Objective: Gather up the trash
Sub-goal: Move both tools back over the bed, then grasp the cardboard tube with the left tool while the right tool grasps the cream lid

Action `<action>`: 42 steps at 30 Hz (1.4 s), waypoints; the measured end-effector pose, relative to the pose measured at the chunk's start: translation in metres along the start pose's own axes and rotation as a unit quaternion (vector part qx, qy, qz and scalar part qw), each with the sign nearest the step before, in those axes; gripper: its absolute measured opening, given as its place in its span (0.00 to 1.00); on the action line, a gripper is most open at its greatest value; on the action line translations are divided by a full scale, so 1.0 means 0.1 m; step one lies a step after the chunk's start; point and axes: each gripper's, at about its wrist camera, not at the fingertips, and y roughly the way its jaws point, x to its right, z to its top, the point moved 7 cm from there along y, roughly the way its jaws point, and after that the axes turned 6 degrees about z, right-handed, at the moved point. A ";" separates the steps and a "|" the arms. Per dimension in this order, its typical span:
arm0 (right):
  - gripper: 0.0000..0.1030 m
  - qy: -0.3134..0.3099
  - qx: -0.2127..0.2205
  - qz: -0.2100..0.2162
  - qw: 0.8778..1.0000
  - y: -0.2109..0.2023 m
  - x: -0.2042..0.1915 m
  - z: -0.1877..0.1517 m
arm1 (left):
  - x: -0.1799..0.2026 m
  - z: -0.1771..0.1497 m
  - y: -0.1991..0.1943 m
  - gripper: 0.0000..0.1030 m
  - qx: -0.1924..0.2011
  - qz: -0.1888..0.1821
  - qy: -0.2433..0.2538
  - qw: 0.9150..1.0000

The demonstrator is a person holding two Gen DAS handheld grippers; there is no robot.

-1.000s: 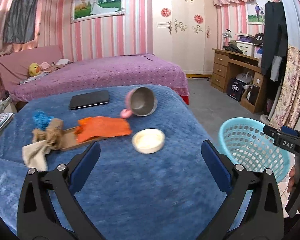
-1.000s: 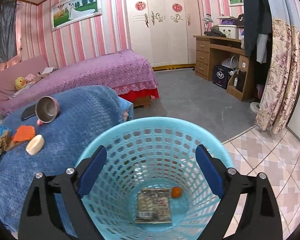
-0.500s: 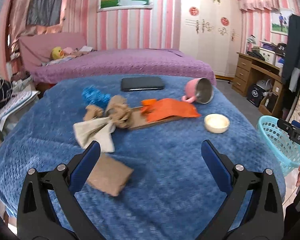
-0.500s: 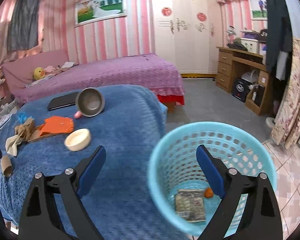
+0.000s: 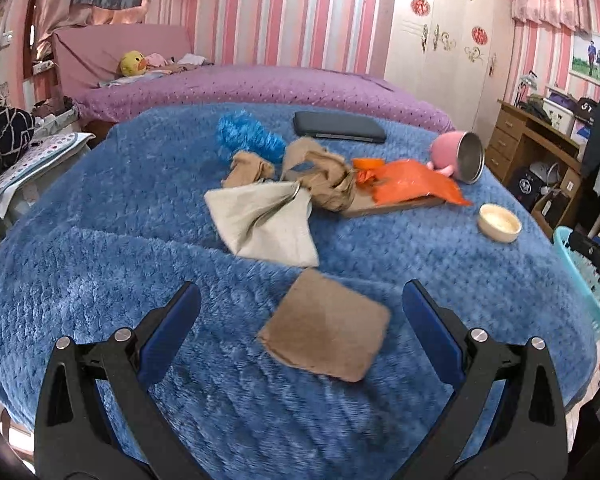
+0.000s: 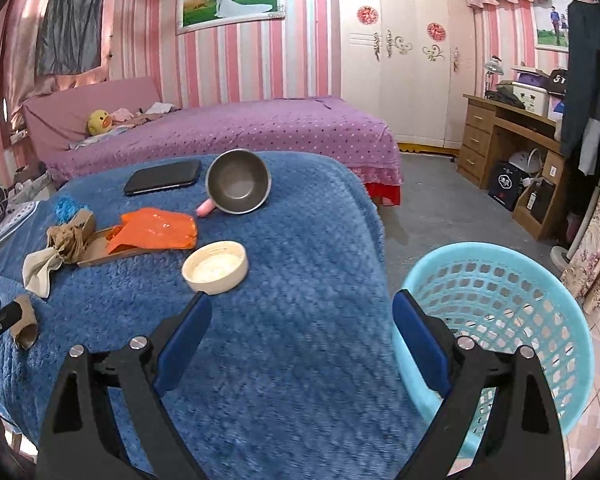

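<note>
Left hand-held gripper (image 5: 300, 308) has swung over brown cardboard piece (image 5: 326, 338).

A table draped in a fuzzy blue blanket (image 5: 100, 264) carries everything. At the near edge lies a flat brown paper square (image 5: 326, 330). Beyond it a beige cloth (image 5: 266, 222) spreads out, touching crumpled brown paper (image 5: 324, 174) that sits on the left end of a flat cardboard piece (image 5: 384, 206). An orange plastic bag (image 5: 410, 184) covers that cardboard's right end. A blue tinsel tuft (image 5: 246, 138) lies far left, a black case (image 5: 338, 127) at the far side. A pink cup with a steel inside (image 5: 460, 155) lies tipped over at far right, and a cream round lid (image 5: 499, 223) rests near the right edge.
</note>
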 end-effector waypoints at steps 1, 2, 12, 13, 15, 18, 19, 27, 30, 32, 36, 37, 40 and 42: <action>0.87 -0.003 -0.001 0.001 1.000 0.01 -0.03 0.00 | 0.00 -0.01 0.03 0.95 -0.005 -0.005 0.001 1.000; 0.87 -0.005 -0.003 0.002 1.000 0.03 -0.06 -0.01 | 0.01 -0.02 0.04 0.95 -0.010 -0.010 0.003 1.000; 0.87 -0.018 -0.010 0.015 1.000 0.20 -0.21 -0.04 | 0.27 -0.13 0.16 0.65 -0.042 -0.034 0.051 0.997; 0.87 -0.017 -0.010 0.017 1.000 0.22 -0.21 -0.04 | 0.28 -0.12 0.15 0.63 -0.040 -0.033 0.053 0.997; 0.87 -0.019 -0.014 0.023 0.999 0.26 -0.23 -0.03 | 0.28 -0.07 0.12 0.61 -0.033 -0.043 0.046 0.997; 0.87 -0.024 -0.018 0.027 0.999 0.30 -0.27 -0.02 | 0.27 0.08 0.06 0.61 -0.016 -0.047 0.040 0.998; 0.87 -0.027 -0.019 0.030 0.999 0.32 -0.30 -0.01 | 0.27 0.12 0.05 0.61 -0.009 -0.042 0.043 0.998; 0.87 -0.054 -0.044 0.035 0.997 0.54 -0.47 -0.02 | 0.22 0.49 0.05 0.61 0.030 -0.006 0.033 0.999; 0.87 -0.059 -0.062 0.040 0.996 0.62 -0.51 -0.03 | 0.15 0.58 0.12 0.61 0.034 0.003 0.023 0.999; 0.87 -0.055 -0.072 0.042 0.995 0.70 -0.52 -0.01 | 0.08 0.63 0.19 0.61 0.029 0.007 0.005 1.000; 0.87 -0.053 -0.089 0.041 0.994 0.83 -0.54 0.05 | -0.03 0.67 0.29 0.61 0.031 0.044 -0.006 0.999; 0.87 -0.053 -0.091 0.041 0.994 0.86 -0.55 0.05 | -0.05 0.67 0.32 0.61 0.027 0.045 -0.012 0.999; 0.87 -0.057 -0.107 0.037 0.992 0.97 -0.57 0.05 | -0.06 0.67 0.37 0.61 0.020 0.050 -0.016 0.998; 0.87 -0.058 -0.113 0.032 0.991 1.02 -0.59 0.05 | -0.02 0.66 0.36 0.61 0.024 0.055 -0.006 0.998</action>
